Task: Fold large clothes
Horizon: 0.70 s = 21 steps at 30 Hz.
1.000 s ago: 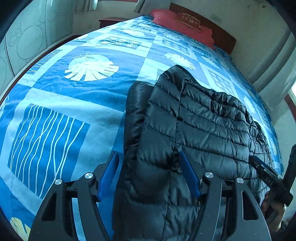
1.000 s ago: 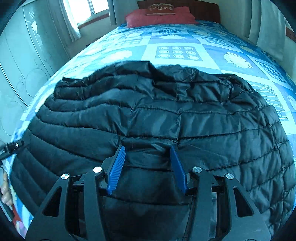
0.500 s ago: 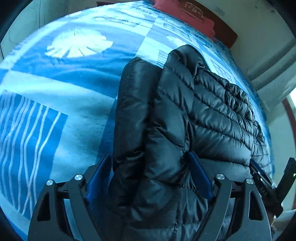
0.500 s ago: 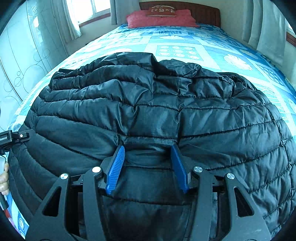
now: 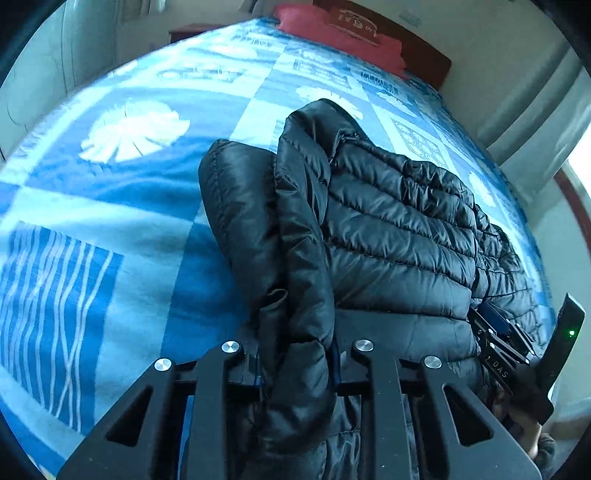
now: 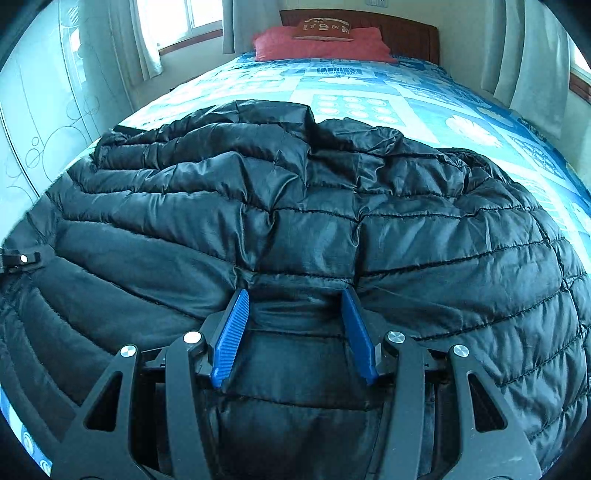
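A black puffer jacket (image 5: 388, 229) lies across the blue patterned bed (image 5: 110, 221), with a folded sleeve along its left side. My left gripper (image 5: 295, 354) is at the jacket's near left edge. Its jaws are closing, and a thick fold of the jacket is pinched between them, hiding the pads. In the right wrist view the jacket (image 6: 295, 206) fills the foreground. My right gripper (image 6: 297, 306) holds a bunched strip of the near hem between its blue pads (image 6: 229, 339), with the fabric puckered at both tips. The right gripper (image 5: 498, 343) also shows at the jacket's near right edge.
A red pillow (image 6: 317, 44) lies against the dark wooden headboard (image 6: 406, 33) at the far end of the bed (image 6: 461, 122). A pale wardrobe (image 6: 44, 129) stands to the left and curtains (image 6: 528, 55) hang to the right. Open bedspread stretches beyond and left of the jacket.
My left gripper's jaws have gone from wide apart around the jacket's left edge to squeezed together on that fold. The right gripper has kept its hold and place.
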Available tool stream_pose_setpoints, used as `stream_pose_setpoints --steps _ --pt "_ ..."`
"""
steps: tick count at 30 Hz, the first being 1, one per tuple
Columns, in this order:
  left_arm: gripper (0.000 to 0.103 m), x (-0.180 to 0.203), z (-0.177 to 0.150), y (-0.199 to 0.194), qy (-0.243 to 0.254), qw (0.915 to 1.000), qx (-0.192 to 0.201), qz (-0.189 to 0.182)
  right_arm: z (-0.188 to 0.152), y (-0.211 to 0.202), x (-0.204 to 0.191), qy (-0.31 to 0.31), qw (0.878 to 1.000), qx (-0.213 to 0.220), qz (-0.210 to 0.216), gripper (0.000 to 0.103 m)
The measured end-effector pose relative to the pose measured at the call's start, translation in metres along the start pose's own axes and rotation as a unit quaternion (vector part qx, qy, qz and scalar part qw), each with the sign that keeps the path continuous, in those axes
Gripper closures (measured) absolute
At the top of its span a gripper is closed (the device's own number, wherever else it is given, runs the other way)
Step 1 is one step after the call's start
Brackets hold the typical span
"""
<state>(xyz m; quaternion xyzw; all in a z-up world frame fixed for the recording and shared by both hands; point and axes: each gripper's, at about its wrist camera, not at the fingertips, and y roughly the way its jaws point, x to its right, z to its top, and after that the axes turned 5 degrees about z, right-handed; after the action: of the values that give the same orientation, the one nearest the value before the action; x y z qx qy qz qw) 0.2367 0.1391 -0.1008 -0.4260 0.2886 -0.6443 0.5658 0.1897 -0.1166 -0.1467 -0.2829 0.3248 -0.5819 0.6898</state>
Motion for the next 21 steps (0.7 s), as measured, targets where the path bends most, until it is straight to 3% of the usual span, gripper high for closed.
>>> stream_pose_setpoints --steps 5,10,13,21 --pt "0.081 0.018 0.000 -0.018 0.010 0.9990 0.028 0.034 0.002 -0.008 0.000 0.009 1.000 0.006 0.012 0.051" --pt "0.082 0.037 0.001 -0.046 0.017 0.9976 0.053 0.042 0.003 -0.038 0.015 0.035 0.999 0.019 0.037 0.051" --pt "0.082 0.062 0.005 -0.068 0.037 0.9955 0.078 0.041 0.000 -0.065 0.029 0.031 0.999 0.040 0.020 0.041" --pt "0.082 0.149 0.003 -0.091 0.106 0.9870 0.114 0.042 -0.018 -0.128 0.089 0.072 0.996 0.057 -0.015 0.041"
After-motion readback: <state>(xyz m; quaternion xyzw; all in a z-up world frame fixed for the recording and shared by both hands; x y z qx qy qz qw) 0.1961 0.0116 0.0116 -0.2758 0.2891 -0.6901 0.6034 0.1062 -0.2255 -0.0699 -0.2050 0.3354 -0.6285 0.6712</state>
